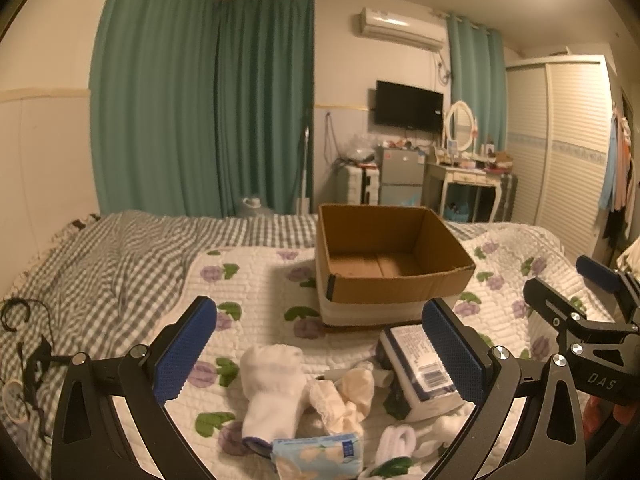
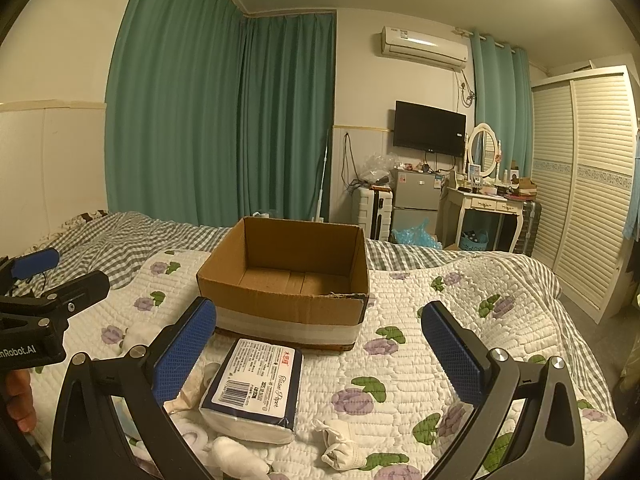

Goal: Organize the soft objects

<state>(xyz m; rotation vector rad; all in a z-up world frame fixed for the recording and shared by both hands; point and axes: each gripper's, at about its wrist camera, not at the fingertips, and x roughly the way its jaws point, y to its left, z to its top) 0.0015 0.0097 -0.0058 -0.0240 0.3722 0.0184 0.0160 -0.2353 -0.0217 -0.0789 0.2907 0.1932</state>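
Presently both grippers, left gripper (image 1: 320,360) and right gripper (image 2: 319,360), hang spread and empty. Tissue pack (image 2: 256,390), lower centre before the cardboard box (image 2: 288,280): light, compressible, slippery wrap; take across its narrow sides.

We hold both tongs level and side by side above the bed, pointing forward. Our left tongs (image 1: 320,354) stand wide apart, blue pads (image 1: 184,348) facing each other with nothing between them. Our right tongs (image 2: 320,354) are spread just as wide and grip nothing. Each pair shows at the edge of the other's view, its fingers parted. Part of our hand (image 2: 18,398) shows under the left handle.
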